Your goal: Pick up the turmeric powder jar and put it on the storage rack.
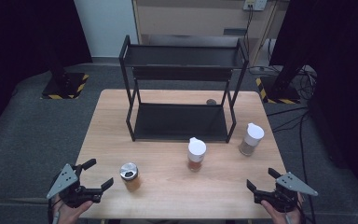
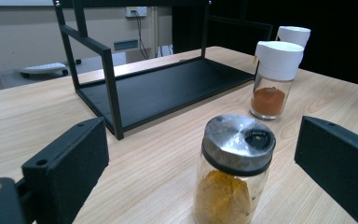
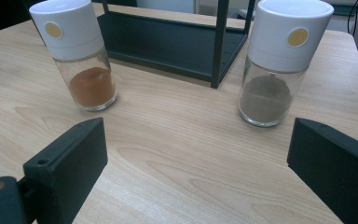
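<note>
A black two-tier rack (image 1: 182, 119) stands at the back of the wooden table (image 1: 168, 196), both shelves bare. In front of it are three spice jars: a metal-lidded jar of yellow powder (image 1: 130, 176) (image 2: 233, 168), a white-capped jar of orange-red powder (image 1: 196, 154) (image 2: 275, 79) (image 3: 81, 60), and a white-capped jar of grey-brown powder (image 1: 251, 139) (image 3: 279, 65). My left gripper (image 1: 99, 173) is open at the table's front left, its jaws on either side of the yellow jar but short of it. My right gripper (image 1: 262, 178) is open at the front right, facing the two white-capped jars, empty.
A small dark round object (image 1: 211, 101) lies on the table by the rack's back right leg. Beyond the table are a wooden cabinet (image 1: 191, 18), two stands on yellow-black striped bases (image 1: 65, 86) (image 1: 279, 91), and floor cables (image 1: 303, 121) at the right.
</note>
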Tool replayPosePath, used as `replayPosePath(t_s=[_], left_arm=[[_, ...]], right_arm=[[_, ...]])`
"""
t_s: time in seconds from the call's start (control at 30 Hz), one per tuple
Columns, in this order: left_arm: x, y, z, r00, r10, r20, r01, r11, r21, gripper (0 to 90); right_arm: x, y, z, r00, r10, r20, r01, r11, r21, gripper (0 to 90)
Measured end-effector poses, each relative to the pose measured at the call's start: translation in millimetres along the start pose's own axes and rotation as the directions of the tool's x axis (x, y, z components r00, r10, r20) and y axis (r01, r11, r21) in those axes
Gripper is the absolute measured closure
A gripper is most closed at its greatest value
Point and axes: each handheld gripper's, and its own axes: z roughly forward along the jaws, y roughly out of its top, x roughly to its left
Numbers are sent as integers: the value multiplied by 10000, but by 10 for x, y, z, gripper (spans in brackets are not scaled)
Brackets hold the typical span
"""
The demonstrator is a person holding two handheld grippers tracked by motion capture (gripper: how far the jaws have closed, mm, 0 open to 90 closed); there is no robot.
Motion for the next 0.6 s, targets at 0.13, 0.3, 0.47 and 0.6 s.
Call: replayPosePath(t_s=[0.13,0.3,0.47,0.6], left_arm=[[38,107,14,9998,138,160,-142,9996,231,19],[93,228,44,9989,196,421,-217,9985,503,19],[126,324,90,9978,195,639,-243,9968,761,19],[135,386,146,9968,217,767,-293,9946,997,20]], right_arm=[[-3,4,4,10000,37,-2,-37,10000,48,51],[-1,4,-1,10000,46,15,-47,10000,40,52],[0,4,0,10000,50,32,-51,10000,38,54],[3,4,-2,10000,41,50,-41,10000,33,54]])
